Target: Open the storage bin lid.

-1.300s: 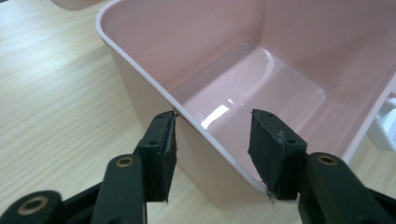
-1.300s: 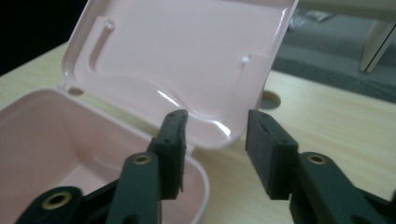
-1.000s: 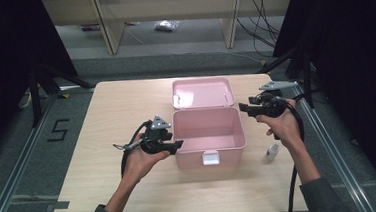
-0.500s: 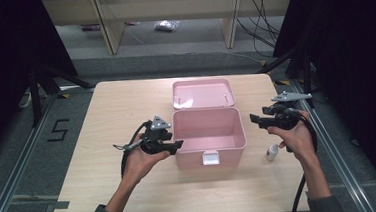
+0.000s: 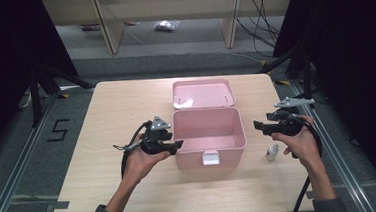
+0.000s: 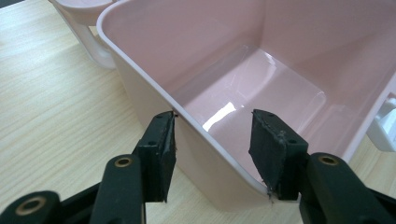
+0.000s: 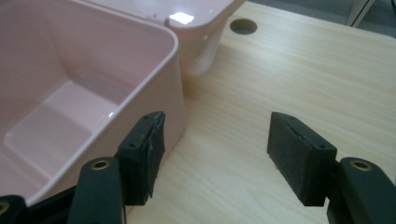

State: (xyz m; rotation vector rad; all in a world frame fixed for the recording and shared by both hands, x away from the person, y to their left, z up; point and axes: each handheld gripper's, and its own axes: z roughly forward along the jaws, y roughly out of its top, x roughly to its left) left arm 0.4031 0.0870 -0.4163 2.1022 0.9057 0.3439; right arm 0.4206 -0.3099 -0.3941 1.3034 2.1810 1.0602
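One pink box sits open at mid-counter, its lid laid flat behind it, and my left claw straddles the box's left wall, one pad outside and one inside, neither pressing as far as I can see. Right of the box I log my right claw, jaws wide and just been opening with only bare wood between them, and one small white bottle lying on the counter just beside that hand.
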